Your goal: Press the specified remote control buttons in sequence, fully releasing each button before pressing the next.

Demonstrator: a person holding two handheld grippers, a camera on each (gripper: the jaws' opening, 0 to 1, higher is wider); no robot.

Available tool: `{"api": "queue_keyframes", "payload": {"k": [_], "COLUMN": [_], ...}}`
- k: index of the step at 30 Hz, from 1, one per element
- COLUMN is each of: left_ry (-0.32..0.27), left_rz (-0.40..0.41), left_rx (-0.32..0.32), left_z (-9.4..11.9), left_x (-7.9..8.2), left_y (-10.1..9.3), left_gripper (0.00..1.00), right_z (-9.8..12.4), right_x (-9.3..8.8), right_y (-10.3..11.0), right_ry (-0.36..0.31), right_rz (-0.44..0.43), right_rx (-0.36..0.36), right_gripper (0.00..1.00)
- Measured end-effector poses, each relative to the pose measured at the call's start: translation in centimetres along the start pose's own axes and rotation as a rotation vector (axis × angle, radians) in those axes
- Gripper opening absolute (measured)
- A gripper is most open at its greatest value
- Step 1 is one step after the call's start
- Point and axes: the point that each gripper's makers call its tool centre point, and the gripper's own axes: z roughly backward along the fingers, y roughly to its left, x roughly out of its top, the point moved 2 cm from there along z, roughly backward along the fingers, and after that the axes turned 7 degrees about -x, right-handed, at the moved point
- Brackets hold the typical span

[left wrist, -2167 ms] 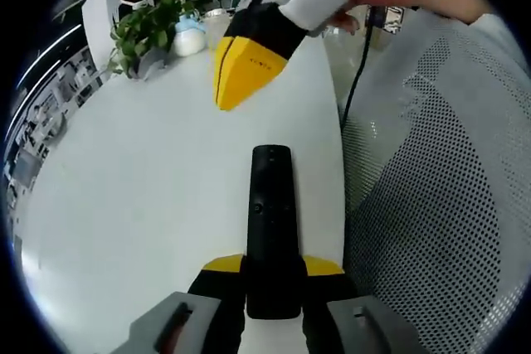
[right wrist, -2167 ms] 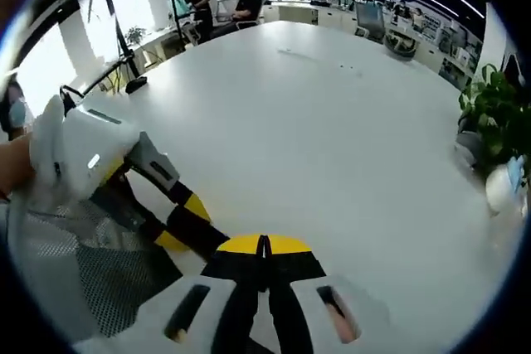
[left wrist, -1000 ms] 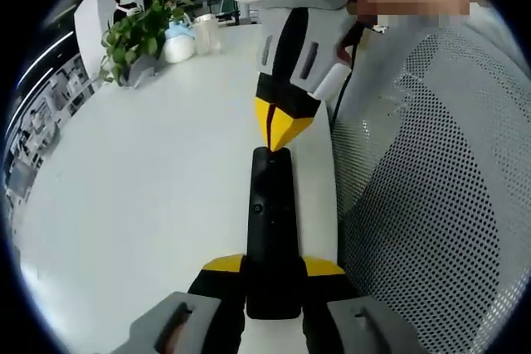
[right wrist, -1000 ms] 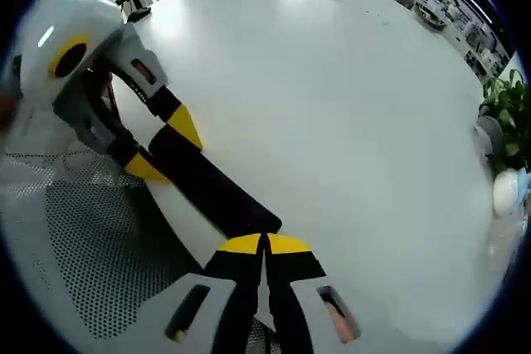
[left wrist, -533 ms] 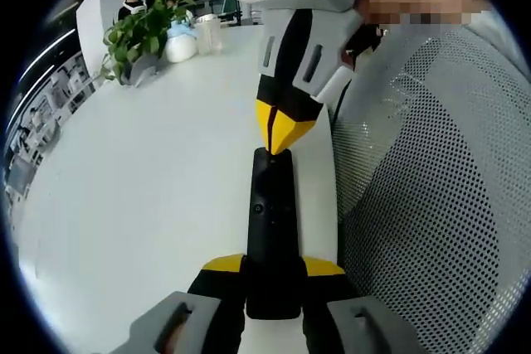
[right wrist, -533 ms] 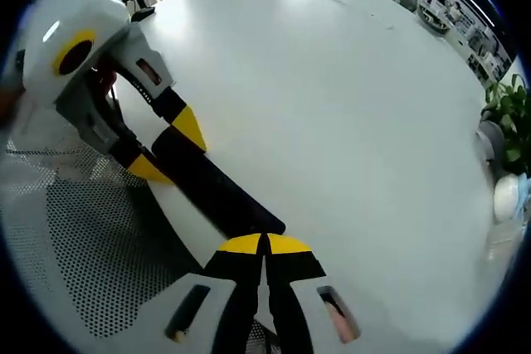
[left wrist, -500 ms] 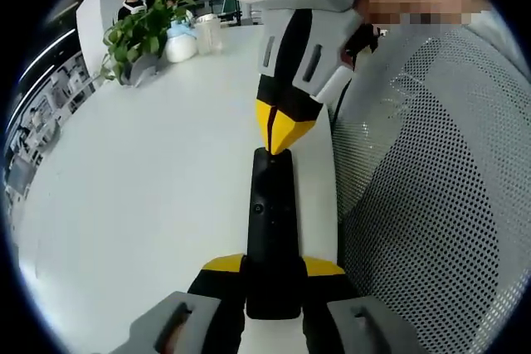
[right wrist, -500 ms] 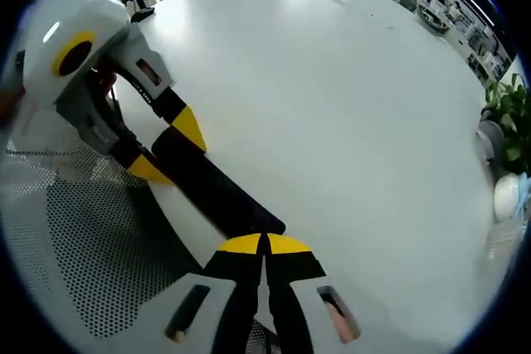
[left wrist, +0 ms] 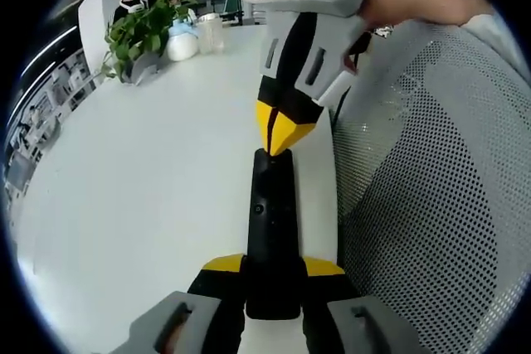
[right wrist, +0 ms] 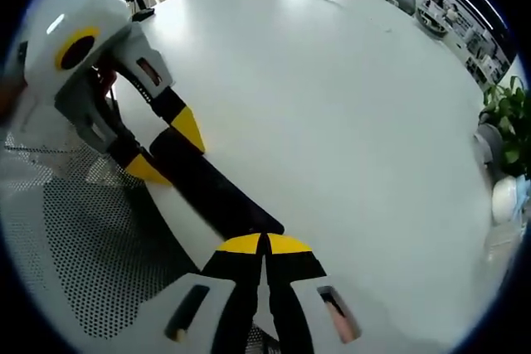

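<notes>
The left tool (left wrist: 272, 275) pinches the near end of the black remote (left wrist: 271, 221), holding it over the white table (left wrist: 141, 196) beside a mesh chair (left wrist: 431, 205). The right tool (left wrist: 280, 140), tips pressed together, touches the remote's far end. Best to press straight down, then lift fully clear. A plant (left wrist: 145, 31) stands beyond.

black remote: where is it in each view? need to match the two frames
Left gripper view: the slim black remote control runs up the centre from between the left hand-held gripper jaws, its far end under the closed yellow tips of the right hand-held gripper.
Right gripper view: it lies diagonally at lower left, from the left hand-held gripper down to the right hand-held gripper.
Shared landmark: the green potted plant.
</notes>
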Motion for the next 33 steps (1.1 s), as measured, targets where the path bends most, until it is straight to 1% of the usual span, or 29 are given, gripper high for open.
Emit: {"api": "queue_keyframes", "payload": {"k": [1,6,11,15,19,23,27,33], "left_ry": [-0.002,-0.006,-0.014,-0.019,-0.039,-0.035,-0.043,-0.045], "left_rz": [0.003,0.004,0.012,0.012,0.032,0.029,0.035,0.037], "left_rx": [0.0,0.004,0.009,0.017,0.016,0.015,0.013,0.011], "left_z": [0.0,0.01,0.01,0.0,0.07,0.03,0.02,0.01], "left_x": [0.0,0.01,0.0,-0.01,0.01,0.04,0.07,0.07], "left_y": [0.0,-0.03,-0.01,-0.03,0.03,0.03,0.08,0.04], "left_gripper": [0.24,0.24,0.24,0.24,0.24,0.25,0.25,0.25], "right_z": [0.0,0.03,0.04,0.08,0.05,0.08,0.05,0.03], "right_x": [-0.01,0.0,-0.06,-0.08,-0.03,-0.07,-0.11,-0.11], "right_y": [0.02,0.07,-0.1,0.02,-0.01,-0.06,-0.14,-0.06], "right_ry": [-0.004,0.006,0.005,0.0,0.004,0.008,0.005,0.007], "right_rz": [0.015,0.011,-0.053,-0.055,-0.048,-0.084,-0.104,-0.097], "right_rx": [-0.001,-0.009,0.001,-0.003,-0.004,-0.001,0.003,-0.004], "right_gripper": [0.0,0.0,0.0,0.0,0.0,0.0,0.0,0.0]}}
